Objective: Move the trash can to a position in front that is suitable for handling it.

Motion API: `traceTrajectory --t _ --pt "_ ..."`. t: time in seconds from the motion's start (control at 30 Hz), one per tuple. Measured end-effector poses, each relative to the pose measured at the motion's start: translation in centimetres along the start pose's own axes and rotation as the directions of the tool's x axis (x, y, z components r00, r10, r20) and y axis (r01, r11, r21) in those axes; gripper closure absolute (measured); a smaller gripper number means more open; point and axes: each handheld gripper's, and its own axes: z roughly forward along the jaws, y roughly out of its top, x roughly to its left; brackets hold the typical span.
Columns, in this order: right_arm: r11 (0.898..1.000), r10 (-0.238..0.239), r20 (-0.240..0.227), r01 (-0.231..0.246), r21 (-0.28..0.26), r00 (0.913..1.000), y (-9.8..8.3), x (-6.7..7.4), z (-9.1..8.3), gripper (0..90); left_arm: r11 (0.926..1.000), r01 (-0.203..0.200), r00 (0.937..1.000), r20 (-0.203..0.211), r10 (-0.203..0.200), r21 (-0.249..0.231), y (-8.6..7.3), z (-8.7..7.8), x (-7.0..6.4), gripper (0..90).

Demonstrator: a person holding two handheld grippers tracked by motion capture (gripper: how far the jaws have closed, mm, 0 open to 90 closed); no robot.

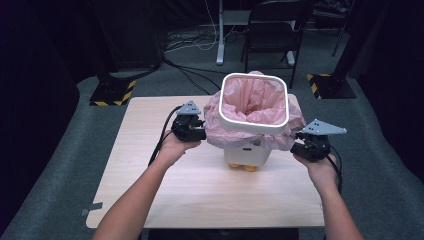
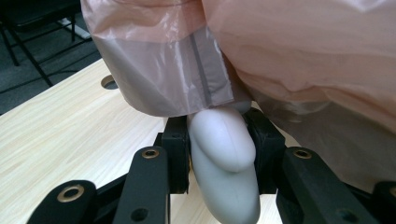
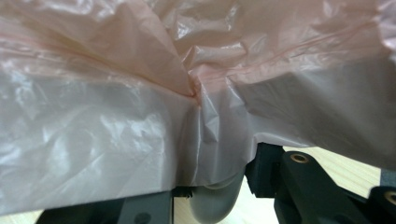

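As each gripper clamps a white side handle (image 2: 226, 154) to carry it, the bag-lined white bin (image 1: 245, 152) hangs between left gripper (image 1: 199, 131) and right gripper (image 1: 300, 142).

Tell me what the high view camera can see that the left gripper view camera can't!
High view alone: the bin's white rim ring, its open top, its yellow feet, the person's forearms, the right hand-held gripper, and a chair on the floor behind.

Left gripper view alone: a close look at the rounded white handle clamped between the left hand-held gripper jaws, and a round hole in the tabletop.

Both: the pink bag draped over the white bin, and the pale wooden table.
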Motion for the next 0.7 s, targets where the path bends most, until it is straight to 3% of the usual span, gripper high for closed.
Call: traceTrajectory --t 0.37,0.7 --pt "0.999 -0.050 -0.026 0.050 0.014 0.9984 1.0 2.9 0.6 66.7 1.0000 -0.003 0.9997 -0.025 0.003 0.005 -1.9 -3.4 -0.1 65.3" --pt "0.996 -0.086 -0.056 0.086 -0.003 0.9947 1.2 5.7 0.9 66.7 0.9997 0.009 0.9992 -0.039 -0.010 -0.021 -4.3 -6.2 -0.6 65.2"
